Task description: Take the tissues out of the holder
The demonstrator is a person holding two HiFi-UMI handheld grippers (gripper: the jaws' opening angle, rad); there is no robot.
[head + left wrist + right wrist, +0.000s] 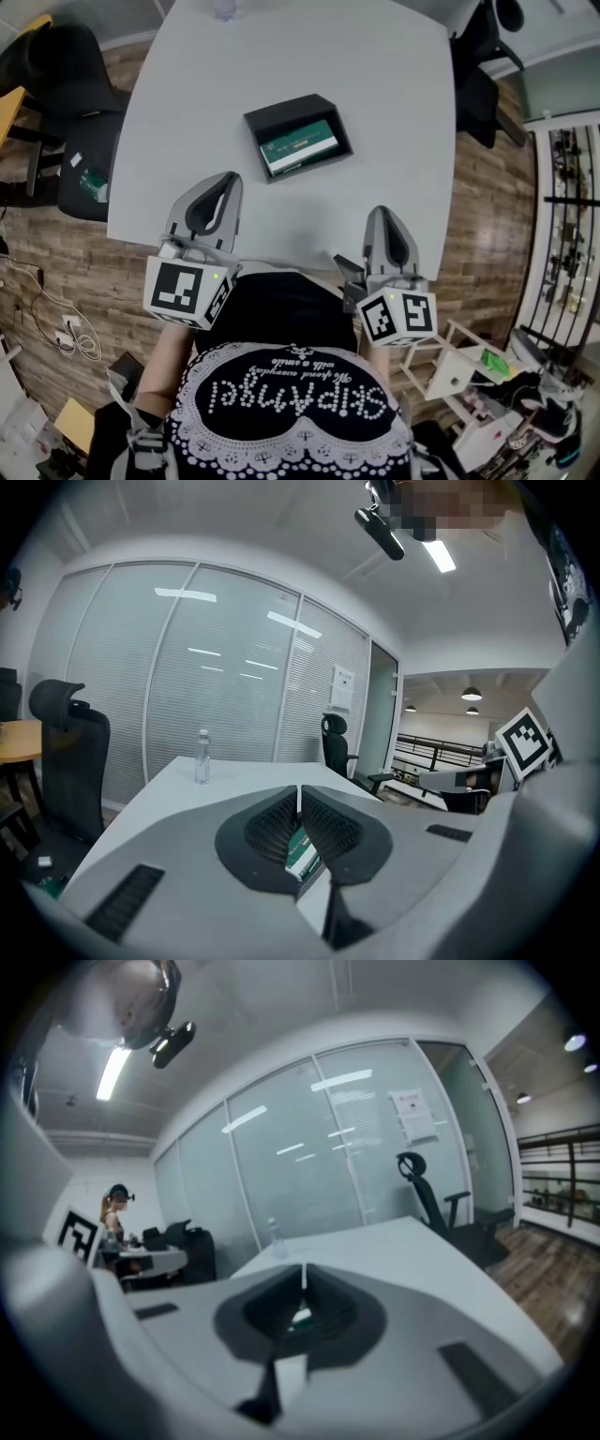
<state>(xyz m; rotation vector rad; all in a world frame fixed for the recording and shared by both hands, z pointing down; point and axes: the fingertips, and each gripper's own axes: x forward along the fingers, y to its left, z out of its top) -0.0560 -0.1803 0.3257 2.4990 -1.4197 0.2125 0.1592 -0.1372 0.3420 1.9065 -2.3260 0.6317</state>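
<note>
A black open-topped holder (pixel 330 122) sits near the middle of the white table (pixel 394 84), with a green and white tissue pack (pixel 298 145) lying inside it. My left gripper (pixel 230 180) hovers over the table's near edge, short of the holder and to its left, its jaws shut on nothing. My right gripper (pixel 380 216) hangs at the near edge, to the holder's right, also shut and empty. In the left gripper view the jaws (pixel 299 795) meet, and the tissue pack (pixel 305 855) shows through the opening below them. The right gripper (pixel 303 1279) shows the same closed tips.
A clear water bottle (pixel 202 757) stands at the table's far end. Black office chairs (pixel 89 141) flank the table on the left and another (pixel 478 84) on the right. A white rack (pixel 459 361) with small items stands by my right side.
</note>
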